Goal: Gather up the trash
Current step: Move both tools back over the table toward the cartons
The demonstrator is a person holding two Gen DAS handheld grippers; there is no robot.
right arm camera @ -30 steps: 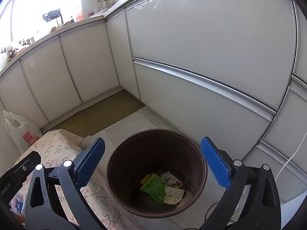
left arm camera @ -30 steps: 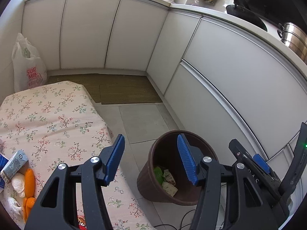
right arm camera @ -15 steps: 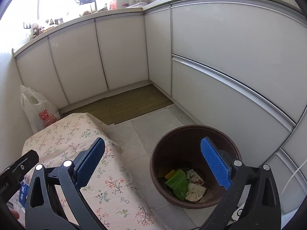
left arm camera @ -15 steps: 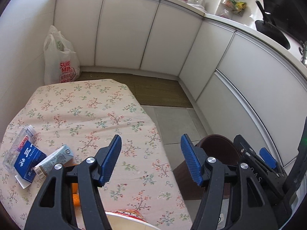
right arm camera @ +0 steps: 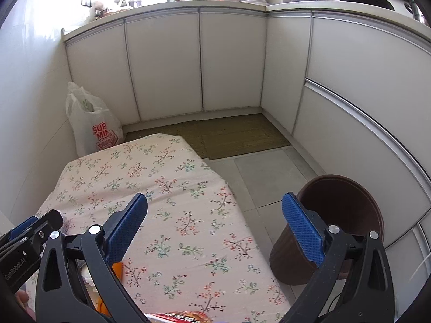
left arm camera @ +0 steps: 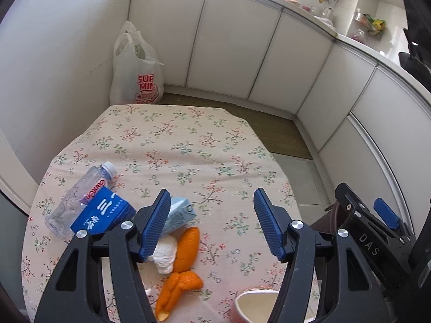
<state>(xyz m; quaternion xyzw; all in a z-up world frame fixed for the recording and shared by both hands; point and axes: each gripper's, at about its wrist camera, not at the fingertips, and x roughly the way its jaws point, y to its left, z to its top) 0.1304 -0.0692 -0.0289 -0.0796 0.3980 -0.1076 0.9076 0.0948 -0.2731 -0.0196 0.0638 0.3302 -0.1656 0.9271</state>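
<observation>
Trash lies on a floral-cloth table point(left arm camera: 188, 145): a clear plastic bottle point(left arm camera: 78, 196), a blue carton point(left arm camera: 103, 215), a light blue carton point(left arm camera: 177, 215), crumpled white tissue point(left arm camera: 165, 253), orange peels point(left arm camera: 186, 253) and a paper cup point(left arm camera: 256, 304) at the near edge. My left gripper point(left arm camera: 212, 226) is open and empty above the table, just right of the peels. My right gripper point(right arm camera: 215, 228) is open and empty over the table's right side. The brown trash bin point(right arm camera: 342, 215) stands on the floor right of the table.
A white plastic shopping bag point(left arm camera: 137, 72) stands on the floor against the wall behind the table. White cabinets point(right arm camera: 229, 62) curve round the back and right. A woven mat point(right arm camera: 237, 134) lies on the tiled floor.
Both grippers have swung left, away from over the bin to over the table. The trash pile has come into the left wrist view. Both stayed open.
</observation>
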